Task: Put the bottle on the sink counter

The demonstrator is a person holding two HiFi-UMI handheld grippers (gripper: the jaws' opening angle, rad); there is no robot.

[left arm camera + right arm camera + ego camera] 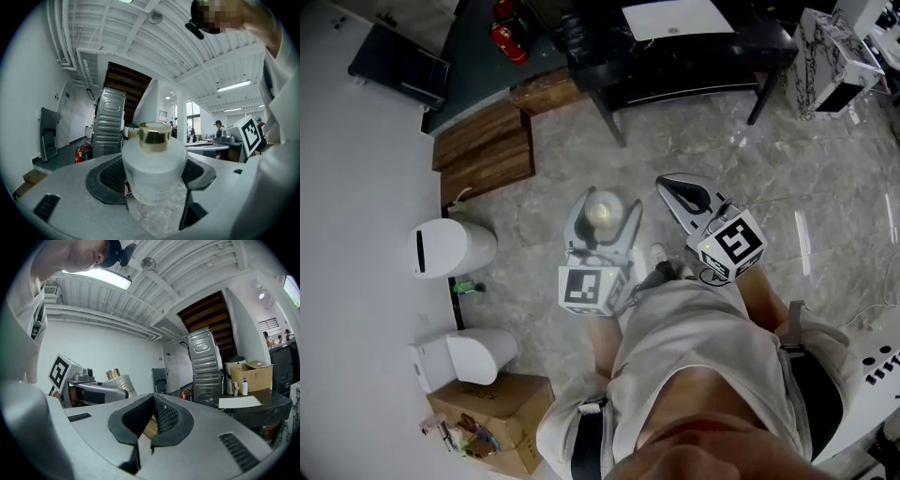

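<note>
Item: bottle, white frosted body with a gold cap, cap facing up toward the head camera. Held by: left gripper, jaws clamped on the lower body of the bottle, dark pads bearing on either side of it. Beside the bottle, to its right: right gripper, jaws pressed together with nothing between them. Below the bottle: marble-look floor, well apart from it. Left of the bottle at floor level: two white bins and a cardboard box. Beyond the bottle: a black table and wooden steps. Sink counter: not seen in any view, so the bottle is judged to be in carry and not yet placed. Hazards: the body looks smooth and round, so a slackened grip or a quick swing could let it slide out and drop to the hard floor. The empty gripper close alongside could knock it. A tilted set-down could topple it.
</note>
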